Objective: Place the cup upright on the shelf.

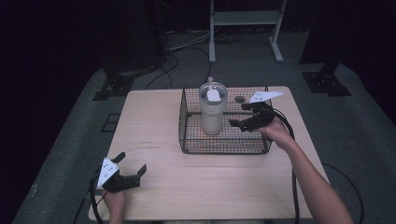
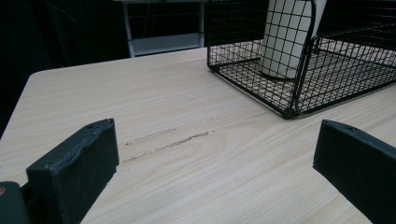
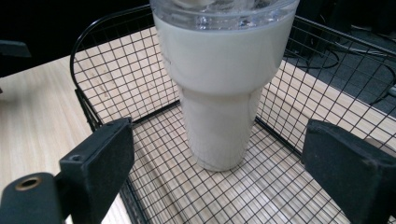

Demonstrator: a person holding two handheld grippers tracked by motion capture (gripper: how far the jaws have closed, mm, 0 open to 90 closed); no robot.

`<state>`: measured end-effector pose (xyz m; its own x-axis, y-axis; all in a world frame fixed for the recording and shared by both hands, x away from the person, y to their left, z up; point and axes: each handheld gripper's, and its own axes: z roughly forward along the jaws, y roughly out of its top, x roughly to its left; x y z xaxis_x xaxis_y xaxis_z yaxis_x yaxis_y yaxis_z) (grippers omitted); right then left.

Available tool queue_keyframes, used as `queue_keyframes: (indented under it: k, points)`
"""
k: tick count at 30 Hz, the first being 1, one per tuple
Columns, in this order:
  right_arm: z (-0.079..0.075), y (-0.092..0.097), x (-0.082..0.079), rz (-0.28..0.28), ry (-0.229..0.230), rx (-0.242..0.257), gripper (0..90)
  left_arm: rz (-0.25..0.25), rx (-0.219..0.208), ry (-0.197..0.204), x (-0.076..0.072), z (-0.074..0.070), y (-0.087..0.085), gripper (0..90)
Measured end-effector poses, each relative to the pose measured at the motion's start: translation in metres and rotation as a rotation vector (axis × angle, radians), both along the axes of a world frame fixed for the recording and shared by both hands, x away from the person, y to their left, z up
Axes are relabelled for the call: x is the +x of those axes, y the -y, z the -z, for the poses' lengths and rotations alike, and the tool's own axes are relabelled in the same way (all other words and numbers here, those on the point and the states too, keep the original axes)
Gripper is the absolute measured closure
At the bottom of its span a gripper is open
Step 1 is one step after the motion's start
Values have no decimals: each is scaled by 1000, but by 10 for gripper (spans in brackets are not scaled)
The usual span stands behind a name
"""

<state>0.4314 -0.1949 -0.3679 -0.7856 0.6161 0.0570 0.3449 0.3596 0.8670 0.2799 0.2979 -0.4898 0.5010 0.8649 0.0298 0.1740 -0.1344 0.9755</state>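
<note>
High view: your right gripper [image 1: 243, 116], jaws wide, reaches for the cup [image 1: 212, 112] in the basket [image 1: 224, 144]; next, close on it

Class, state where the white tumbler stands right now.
In the high view the white tumbler stands upright inside the wire basket, left of the open right gripper.

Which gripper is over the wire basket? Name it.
The right gripper, open and reaching over the basket toward the tumbler; the left gripper sits near the table's front edge.
</note>
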Motion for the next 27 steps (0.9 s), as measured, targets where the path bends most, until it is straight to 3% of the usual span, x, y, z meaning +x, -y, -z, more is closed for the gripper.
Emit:
queue_keyframes:
  k: [13,27]
  points:
    - [2,12,-12,1,4,-11,92,0,8,-1,0,0,1,0]
    - [3,20,-34,-30,14,1,92,0,11,-2,0,0,1,0]
